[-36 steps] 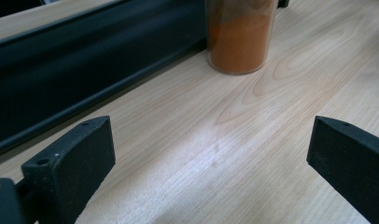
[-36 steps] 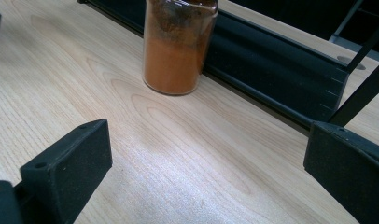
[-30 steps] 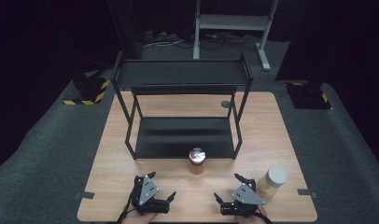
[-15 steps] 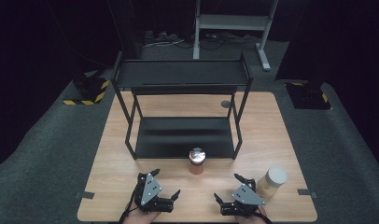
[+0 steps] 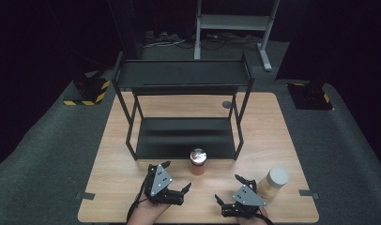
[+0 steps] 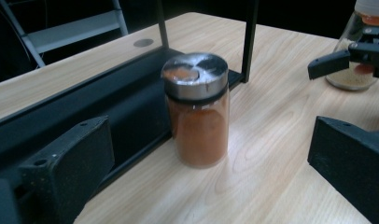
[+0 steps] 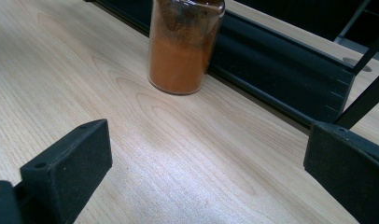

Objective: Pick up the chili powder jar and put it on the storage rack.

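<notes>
Spice jar (image 6: 197, 109) unlabelled, no writing; left gripper (image 5: 175, 177) fingers apart, right gripper (image 5: 231, 190) fingers apart.

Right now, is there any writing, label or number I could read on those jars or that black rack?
None can be read.
Glass jar of orange powder with a silver lid: no label.
Glass jar of pale grains with a white lid: no label seen.
Black metal two-shelf rack: no markings.
</notes>
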Motion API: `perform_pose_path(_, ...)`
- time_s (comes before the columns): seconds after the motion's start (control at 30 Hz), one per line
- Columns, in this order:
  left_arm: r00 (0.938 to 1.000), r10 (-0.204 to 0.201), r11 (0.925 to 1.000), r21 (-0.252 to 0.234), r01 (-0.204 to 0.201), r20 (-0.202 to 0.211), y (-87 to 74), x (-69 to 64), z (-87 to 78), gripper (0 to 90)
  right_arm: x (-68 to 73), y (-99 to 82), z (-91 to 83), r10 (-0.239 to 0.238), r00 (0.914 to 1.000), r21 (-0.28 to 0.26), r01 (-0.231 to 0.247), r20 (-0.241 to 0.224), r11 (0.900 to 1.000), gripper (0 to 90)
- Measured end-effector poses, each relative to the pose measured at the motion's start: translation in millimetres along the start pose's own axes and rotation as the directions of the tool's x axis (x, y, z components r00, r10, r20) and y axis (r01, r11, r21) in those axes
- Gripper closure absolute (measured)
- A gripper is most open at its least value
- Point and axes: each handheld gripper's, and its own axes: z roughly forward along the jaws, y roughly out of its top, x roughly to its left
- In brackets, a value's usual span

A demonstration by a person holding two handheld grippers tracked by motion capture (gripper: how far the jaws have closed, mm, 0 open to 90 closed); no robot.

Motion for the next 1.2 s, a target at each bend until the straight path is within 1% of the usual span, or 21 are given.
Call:
perform_pose_path(0.2, 0.9999, -0.013, 0.9999, -0.004, 0.013, 0.005, 7.2, 2.6, 11.8, 0.4, -0.7, -0.7, -0.4, 0.005, 1.0, -0.003, -0.005, -0.001, 1.0, 0.2)
perform_pose_path(0.23, 0.9999, -0.013, 0.9999, -0.004, 0.013, 0.005, 7.2, 2.6, 11.8, 0.5, -0.7, -0.7, -0.4, 0.005, 1.0, -0.003, -0.005, -0.001, 1.0, 0.2)
perform_pose_path(0.37, 0.9997, -0.021, 0.9997, -0.009, 0.021, 0.013, 10.7, 4.0, 21.6, 0.5, -1.0, -0.7, -0.4, 0.006, 1.0, -0.003, -0.006, -0.002, 1.0, 0.2)
perform_pose_path(0.4, 0.9997, -0.021, 0.9997, -0.009, 0.021, 0.013, 10.7, 4.0, 21.6, 0.5, -1.0, -0.7, -0.4, 0.006, 1.0, -0.003, -0.006, -0.002, 1.0, 0.2)
perform_pose_path(0.43, 0.9996, -0.022, 0.9997, -0.007, 0.022, 0.016, 11.7, 4.5, 25.6, 0.5, -0.9, -0.9, -0.6, 0.007, 1.0, -0.004, -0.007, -0.001, 1.0, 0.2)
perform_pose_path(0.47, 0.9996, -0.022, 0.9997, -0.007, 0.022, 0.016, 11.7, 4.5, 25.6, 0.5, -0.9, -0.9, -0.6, 0.007, 1.0, -0.004, -0.007, -0.001, 1.0, 0.2)
perform_pose_path(0.6, 0.9997, -0.021, 0.9998, 0.005, 0.021, 0.011, 14.2, 3.9, 37.3, 0.4, -1.7, -0.4, -0.2, 0.012, 0.9999, -0.002, -0.012, -0.002, 0.9999, 0.2)
perform_pose_path(0.63, 0.9997, -0.021, 0.9998, 0.005, 0.021, 0.011, 14.2, 3.9, 37.3, 0.4, -1.7, -0.4, -0.2, 0.012, 0.9999, -0.002, -0.012, -0.002, 0.9999, 0.2)
perform_pose_path(0.7, 0.9997, -0.018, 0.9998, 0.003, 0.018, 0.014, 14.8, 4.6, 43.5, 0.4, -2.3, -0.9, -0.4, 0.014, 0.9999, -0.004, -0.014, -0.004, 0.9999, 0.2)
perform_pose_path(0.73, 0.9997, -0.018, 0.9998, 0.003, 0.018, 0.014, 14.8, 4.6, 43.5, 0.4, -2.3, -0.9, -0.4, 0.014, 0.9999, -0.004, -0.014, -0.004, 0.9999, 0.2)
perform_pose_path(0.8, 0.9997, -0.02, 0.9998, 0.011, 0.019, 0.014, 16.3, 5.8, 48.8, 0.4, -2.4, -1.0, -0.6, 0.014, 0.9999, -0.005, -0.014, -0.005, 0.9999, 0.2)
perform_pose_path(0.93, 0.9998, -0.017, 0.9998, 0.012, 0.017, 0.009, 16.3, 6.3, 54.8, 0.4, -2.7, -1.3, -0.7, 0.013, 0.9999, -0.006, -0.013, -0.008, 0.9999, 0.2)
perform_pose_path(1.03, 0.9997, -0.022, 0.9997, 0.012, 0.022, 0.011, 15.8, 7.5, 58.8, 0.4, -3.2, -1.7, -0.7, 0.013, 0.9999, -0.008, -0.013, -0.009, 0.9999, 0.2)
perform_pose_path(1.2, 0.9998, -0.02, 0.9996, 0.017, 0.02, -0.001, 16.5, 8.0, 66.6, 0.4, -3.2, -1.7, -0.8, 0.012, 0.9999, -0.009, -0.012, -0.01, 0.9999, 0.2)
